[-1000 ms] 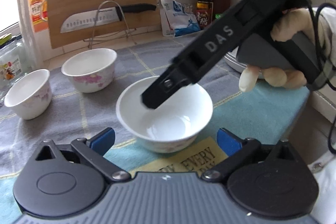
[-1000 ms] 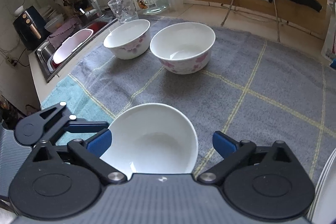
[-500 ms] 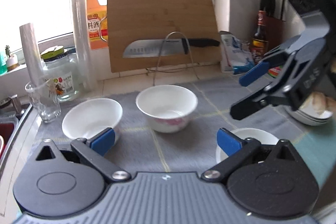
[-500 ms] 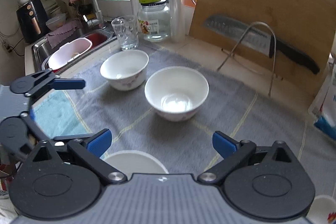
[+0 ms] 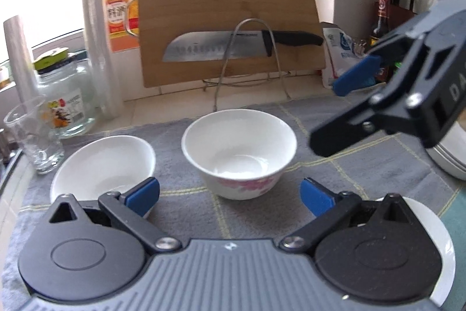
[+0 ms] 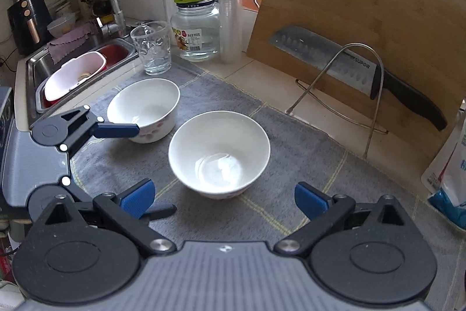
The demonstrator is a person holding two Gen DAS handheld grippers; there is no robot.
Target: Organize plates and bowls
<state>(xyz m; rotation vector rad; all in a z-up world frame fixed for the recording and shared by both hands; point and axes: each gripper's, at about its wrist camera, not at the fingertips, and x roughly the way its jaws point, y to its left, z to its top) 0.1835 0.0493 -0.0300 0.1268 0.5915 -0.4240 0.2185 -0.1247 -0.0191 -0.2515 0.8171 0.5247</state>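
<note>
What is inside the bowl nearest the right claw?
The bowl holds nothing, only glare on its bare white bottom. Whatever lies under it on the grey towel is covered.

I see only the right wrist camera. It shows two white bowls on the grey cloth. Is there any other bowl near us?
Observer: Yes. In the left wrist view a third white bowl sits at the near right, mostly hidden behind the body of the left gripper.
Operator: And where are the plates? I find none.
Observer: A stack of white dishes shows at the right edge, behind the open right gripper. Only its rim is visible.
Operator: What stands in the far right corner?
Observer: A dark bottle with a red label, against the tiled wall.
</note>
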